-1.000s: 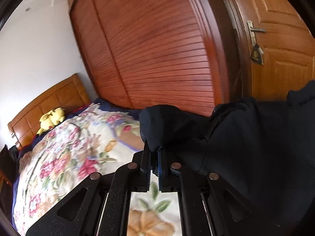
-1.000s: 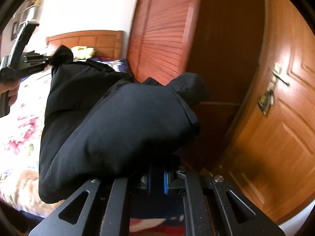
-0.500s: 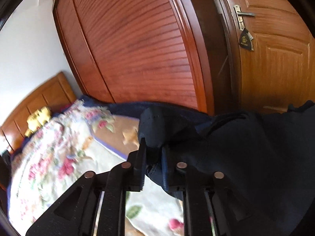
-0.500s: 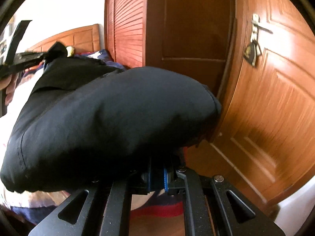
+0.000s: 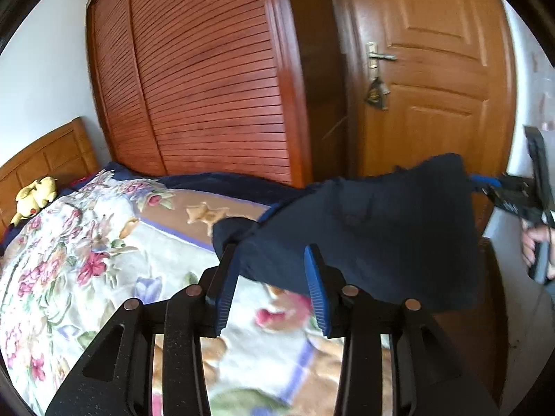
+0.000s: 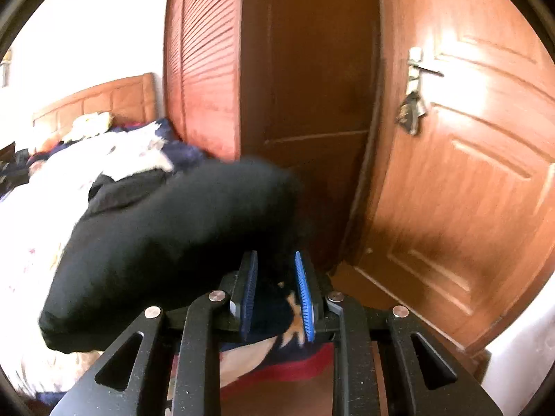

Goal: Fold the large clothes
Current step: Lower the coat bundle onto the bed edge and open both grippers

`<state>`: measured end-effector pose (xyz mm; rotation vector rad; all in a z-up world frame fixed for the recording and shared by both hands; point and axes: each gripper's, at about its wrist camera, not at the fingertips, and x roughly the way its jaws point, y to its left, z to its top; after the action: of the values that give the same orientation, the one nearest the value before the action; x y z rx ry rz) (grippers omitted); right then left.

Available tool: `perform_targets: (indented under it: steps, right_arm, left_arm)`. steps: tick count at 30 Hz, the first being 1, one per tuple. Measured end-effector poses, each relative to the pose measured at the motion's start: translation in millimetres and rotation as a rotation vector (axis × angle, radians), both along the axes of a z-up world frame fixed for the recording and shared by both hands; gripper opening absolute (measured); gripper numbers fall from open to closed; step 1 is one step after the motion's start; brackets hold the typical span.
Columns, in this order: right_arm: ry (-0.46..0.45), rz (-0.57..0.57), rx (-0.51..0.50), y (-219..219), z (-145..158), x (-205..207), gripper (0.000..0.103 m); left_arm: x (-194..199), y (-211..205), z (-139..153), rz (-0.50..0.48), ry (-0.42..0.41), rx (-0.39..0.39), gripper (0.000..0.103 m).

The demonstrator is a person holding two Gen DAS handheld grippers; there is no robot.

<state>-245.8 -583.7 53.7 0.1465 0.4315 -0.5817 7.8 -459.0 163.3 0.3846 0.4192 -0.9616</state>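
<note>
Left gripper (image 5: 270, 277) jaws opening, dark garment (image 5: 364, 228) slipping free between them; right gripper (image 6: 275, 289) opening likewise. Garment released to drop onto the floral bed (image 5: 86, 260), likely for flattening. Wardrobe (image 5: 208, 86) beyond.

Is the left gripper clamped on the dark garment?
No: the left gripper is opening, pads apart; the dark garment lies just beyond them.

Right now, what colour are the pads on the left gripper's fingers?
Blue ribbed pads on black fingers, clearest in the left wrist view.
</note>
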Motion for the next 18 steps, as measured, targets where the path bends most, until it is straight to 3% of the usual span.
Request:
perform_targets:
  steps: [1, 2, 3, 4, 6, 8, 9, 13, 15, 18]
  right_arm:
    - [-0.011, -0.003, -0.017, 9.9, 4.7, -8.4, 0.023]
    - [-0.016, -0.002, -0.036, 17.9, 11.1, -10.7, 0.023]
    - [-0.019, 0.005, -0.05, 23.7, 16.2, -10.2, 0.024]
    - [-0.023, 0.021, -0.058, 34.7, 20.9, -10.8, 0.027]
    - [-0.028, 0.057, -0.065, 52.9, 26.5, -8.7, 0.037]
    - [-0.023, 0.089, -0.073, 66.2, 30.5, -0.5, 0.055]
    - [-0.021, 0.1, -0.071, 67.9, 30.7, 3.7, 0.057]
    - [0.023, 0.109, -0.065, 59.8, 22.8, 29.2, 0.061]
    - [0.093, 0.075, -0.076, 47.5, 11.5, 46.5, 0.061]
    - [0.149, 0.039, -0.021, 28.1, -7.7, 55.8, 0.061]
  left_arm:
    - [-5.4, 3.8, 0.0, -0.008, 0.003, 0.004, 0.04]
    - [-10.9, 7.8, -0.4, -0.015, 0.005, 0.01, 0.055]
    - [-16.1, 11.6, -1.1, -0.019, 0.006, 0.006, 0.081]
    - [-19.4, 15.3, -1.8, -0.023, 0.008, -0.004, 0.088]
    - [-25.2, 22.2, -3.2, -0.027, 0.013, -0.024, 0.089]
    - [-29.8, 29.6, -6.6, -0.023, 0.024, -0.032, 0.089]
    - [-30.6, 33.0, -8.6, -0.019, 0.028, -0.035, 0.091]
    - [-32.4, 48.3, -17.1, 0.009, 0.052, -0.05, 0.094]
    - [-33.7, 55.6, -20.9, 0.027, 0.05, -0.052, 0.094]
    - [-33.2, 71.9, -26.9, 0.054, 0.066, -0.064, 0.094]
